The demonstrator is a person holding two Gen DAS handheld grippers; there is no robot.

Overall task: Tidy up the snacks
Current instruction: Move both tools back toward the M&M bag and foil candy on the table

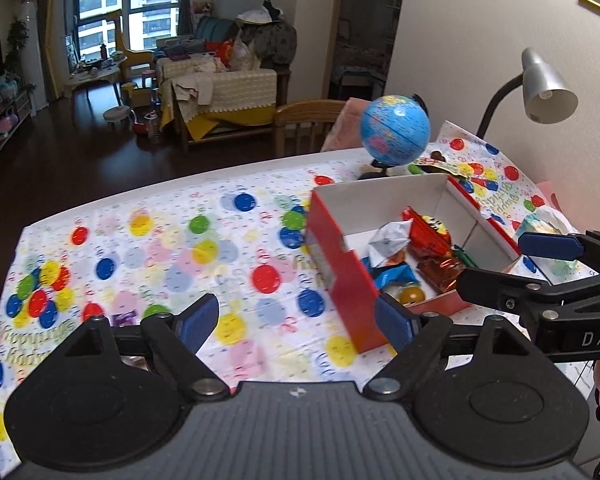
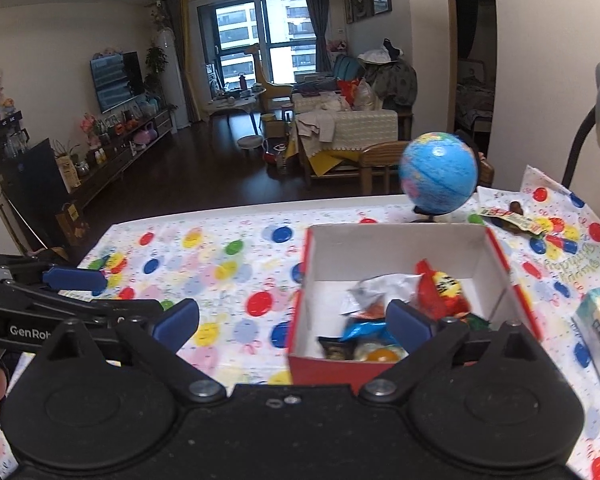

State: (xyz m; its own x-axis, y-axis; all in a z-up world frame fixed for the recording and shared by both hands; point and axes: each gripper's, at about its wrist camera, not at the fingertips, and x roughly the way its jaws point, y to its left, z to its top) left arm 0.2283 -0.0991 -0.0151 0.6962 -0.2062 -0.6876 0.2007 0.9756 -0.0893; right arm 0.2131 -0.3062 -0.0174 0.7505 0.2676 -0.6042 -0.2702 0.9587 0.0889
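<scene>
Both grippers hang wide open and empty above the balloon-print tablecloth (image 1: 172,248). The snacks (image 1: 416,256) lie in the red box (image 1: 340,264), ahead of the left gripper (image 1: 296,320) toward its right finger. The right gripper (image 2: 292,322) has the box's near wall just beyond its right pad.

Box (image 2: 400,248) sits on the counter (image 2: 228,280), right of centre, open top. Snack packets (image 2: 384,304) piled inside it, toward the near end. Globe (image 2: 440,172) directly behind the box. Lamp (image 1: 540,84) at the far right corner. Tissue pack (image 2: 598,328) right of the box. Chair (image 1: 308,120) behind the counter's far edge.
</scene>
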